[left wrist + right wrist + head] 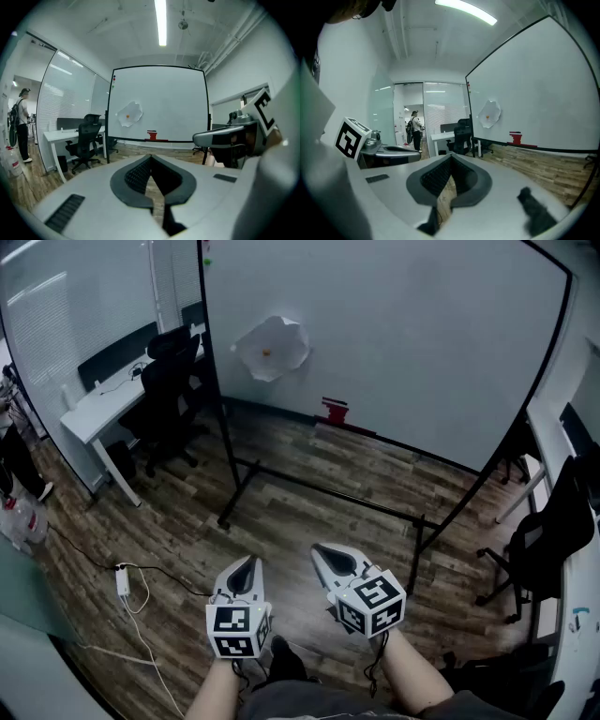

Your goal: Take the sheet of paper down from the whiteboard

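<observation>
A crumpled white sheet of paper [271,347] hangs on the whiteboard [403,324], pinned by a small orange magnet [268,352]. The sheet [129,114] also shows in the left gripper view, and in the right gripper view the sheet [490,113] is far off. My left gripper [247,569] is held low, well short of the board, shut with nothing in it. Beside it, my right gripper [333,559] is shut too and empty. Both point toward the board.
A red eraser [335,411] rests on the board's tray. The board's black frame legs [323,493] stand on the wooden floor between me and it. A desk [103,409] and black chair [169,390] are at the left. A person [415,127] stands far off.
</observation>
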Motion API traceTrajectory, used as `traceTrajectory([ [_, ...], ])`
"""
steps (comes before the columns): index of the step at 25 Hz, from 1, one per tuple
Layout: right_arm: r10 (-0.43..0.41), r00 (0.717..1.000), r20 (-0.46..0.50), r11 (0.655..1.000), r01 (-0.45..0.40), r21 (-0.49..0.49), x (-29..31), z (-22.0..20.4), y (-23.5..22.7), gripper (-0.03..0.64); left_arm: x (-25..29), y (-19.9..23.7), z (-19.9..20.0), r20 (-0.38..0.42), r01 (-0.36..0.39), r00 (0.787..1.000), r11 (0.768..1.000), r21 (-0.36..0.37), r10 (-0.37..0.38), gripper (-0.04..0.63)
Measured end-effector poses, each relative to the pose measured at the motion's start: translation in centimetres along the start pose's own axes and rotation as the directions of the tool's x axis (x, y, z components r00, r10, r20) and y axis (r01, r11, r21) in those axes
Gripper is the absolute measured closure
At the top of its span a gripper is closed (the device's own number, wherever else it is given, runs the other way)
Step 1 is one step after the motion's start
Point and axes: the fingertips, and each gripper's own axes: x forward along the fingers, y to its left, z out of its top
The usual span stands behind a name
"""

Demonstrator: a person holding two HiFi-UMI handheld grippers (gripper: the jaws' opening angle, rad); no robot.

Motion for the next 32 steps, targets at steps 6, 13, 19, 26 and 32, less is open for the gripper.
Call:
traceTrajectory([
  [6, -0.006, 1.0, -0.009, 1.0, 0.006, 0.013, 0.2, -0.1, -1.4, 0.595, 1.1, -0.4, 0.6, 0.003, 0.006, 1.0, 1.0, 0.0, -0.006, 0.581],
  [13, -0.003, 1.0, -0.017, 1.0, 0.004, 0.022, 0.9, -0.6, -1.9, 0.595, 1.9, 0.0, 0.3, -0.004, 0.008, 1.0, 1.0, -0.006, -0.008, 0.581],
  [19, -0.029, 0.999, -0.015, 0.998, 0.03, 0.057, 3.0, -0.3, -3.9, 0.595, 4.5, 1.3, 0.7, -0.016, 0.017, 1.0, 1.0, -0.022, -0.018, 0.581],
  [26, -0.061, 0.998, 0.012, 0.992, 0.059, 0.115, 8.0, 2.5, -6.9, 0.595, 8.4, 5.0, 3.5, 0.021, 0.025, 0.999, 0.999, -0.022, -0.025, 0.581],
  [32, -0.073, 0.997, 0.013, 0.991, 0.071, 0.113, 12.6, 4.2, -8.1, 0.594, 11.1, 8.9, 4.9, 0.029, 0.028, 0.999, 0.999, -0.019, -0.028, 0.581],
])
